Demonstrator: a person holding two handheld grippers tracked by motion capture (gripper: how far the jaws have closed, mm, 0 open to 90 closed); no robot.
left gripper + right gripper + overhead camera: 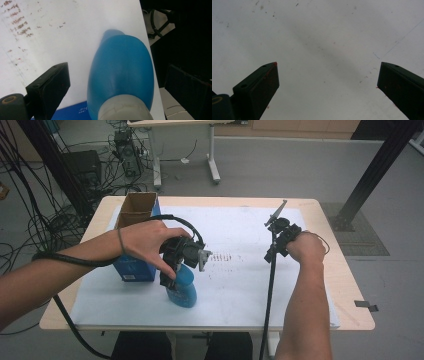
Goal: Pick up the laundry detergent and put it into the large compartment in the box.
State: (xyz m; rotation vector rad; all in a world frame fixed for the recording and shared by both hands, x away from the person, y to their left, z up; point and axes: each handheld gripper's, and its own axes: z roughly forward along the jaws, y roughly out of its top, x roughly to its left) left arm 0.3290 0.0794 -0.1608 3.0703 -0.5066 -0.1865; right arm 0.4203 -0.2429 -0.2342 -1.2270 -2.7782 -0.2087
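Observation:
A blue spray bottle [183, 289] stands on the white sheet [250, 290] at the front left. My left gripper [182, 270] hangs over its top, held by a hand. In the left gripper view the bottle [120, 72] with its pale grey neck sits between the two jaws, with a gap on each side, so my left gripper [117, 67] is open around it. My right gripper [276, 247] is at the right of the sheet, pointing down. In the right gripper view my right gripper [329, 63] is open, with bare white sheet between its jaws.
A blue box [134, 265] with an open cardboard top stands just left of the bottle. Rows of brown marks [227, 256] stain the sheet's middle. The wooden table [345, 270] has a bit of dark tape [367, 305] at its right edge. Cables trail from both grippers.

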